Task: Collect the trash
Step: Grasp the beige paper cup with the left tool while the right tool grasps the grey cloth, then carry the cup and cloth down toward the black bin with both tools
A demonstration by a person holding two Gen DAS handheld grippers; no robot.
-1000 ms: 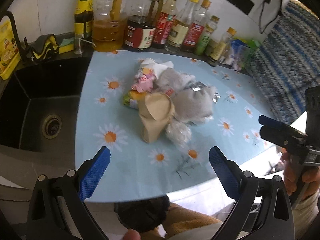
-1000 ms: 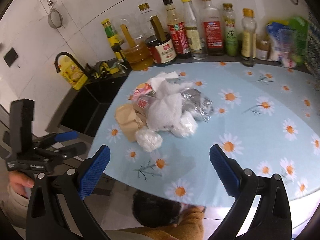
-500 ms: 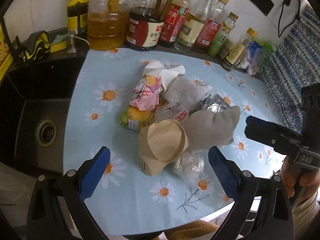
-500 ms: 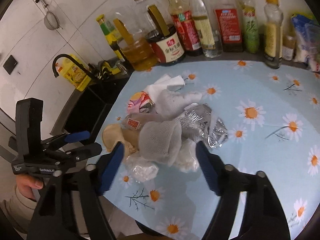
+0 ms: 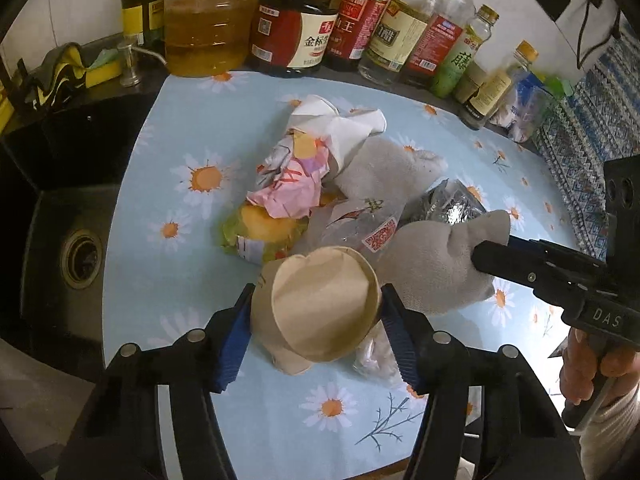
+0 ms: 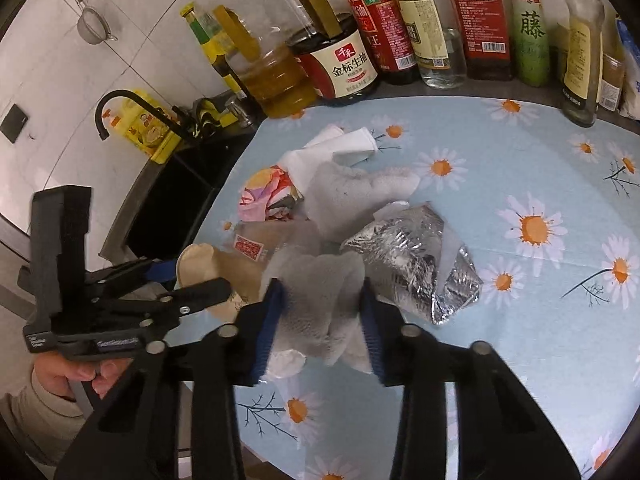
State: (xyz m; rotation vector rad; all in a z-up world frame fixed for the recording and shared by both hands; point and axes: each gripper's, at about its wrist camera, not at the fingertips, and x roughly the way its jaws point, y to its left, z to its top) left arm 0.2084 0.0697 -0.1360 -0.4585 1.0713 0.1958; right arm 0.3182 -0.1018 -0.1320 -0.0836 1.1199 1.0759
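A heap of trash lies on the daisy tablecloth (image 5: 160, 280). My left gripper (image 5: 316, 320) is shut on a crushed brown paper cup (image 5: 324, 312), seen also in the right wrist view (image 6: 200, 268). My right gripper (image 6: 320, 304) is shut on a grey cloth wad (image 6: 320, 296), which shows in the left wrist view (image 5: 436, 264). Behind lie a pink wrapper (image 5: 292, 188), a white tissue (image 5: 340, 128), a yellow-green packet (image 5: 260, 232), a second grey cloth (image 5: 384, 172), a silver foil bag (image 6: 412, 260) and a clear plastic wrapper (image 5: 360, 228).
A row of oil and sauce bottles (image 5: 296, 24) stands along the back wall. A black sink (image 5: 60, 240) lies left of the cloth, with a black tap (image 6: 120, 108) and a yellow soap bottle (image 6: 148, 132). A patterned blue fabric (image 5: 580, 152) is at the right.
Both grippers moved in onto the heap and closed from wide open: the left on the brown paper cup, the right on the grey cloth wad.
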